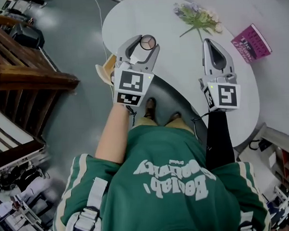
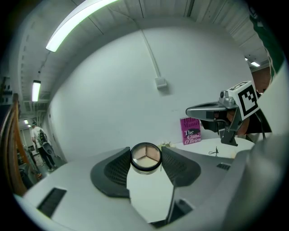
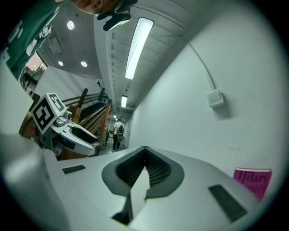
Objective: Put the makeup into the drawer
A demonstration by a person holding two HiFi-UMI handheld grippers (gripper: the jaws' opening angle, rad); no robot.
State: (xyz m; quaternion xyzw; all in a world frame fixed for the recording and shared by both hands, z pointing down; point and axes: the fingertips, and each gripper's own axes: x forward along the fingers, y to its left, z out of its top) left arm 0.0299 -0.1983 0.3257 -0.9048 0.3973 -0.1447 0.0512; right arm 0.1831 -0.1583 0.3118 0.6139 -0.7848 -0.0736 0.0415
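A round makeup compact [image 1: 147, 41] with a black rim and pale powder sections sits pinched between the tips of my left gripper [image 1: 143, 43], held in the air over the near left edge of the white table [image 1: 172, 44]. In the left gripper view the compact [image 2: 146, 157] fills the gap between the pads, and the left gripper [image 2: 145, 159] is shut on it. My right gripper [image 1: 214, 48] hangs over the table further right, its jaws closed together with nothing between them. The right gripper [image 3: 145, 159] shows tips meeting. No drawer is in view.
A bunch of artificial flowers [image 1: 197, 17] lies at the table's far side and a magenta book [image 1: 252, 42] stands at the right by the wall. Wooden stairs [image 1: 18, 70] rise at the left. A person [image 2: 41, 142] stands far off down the hall.
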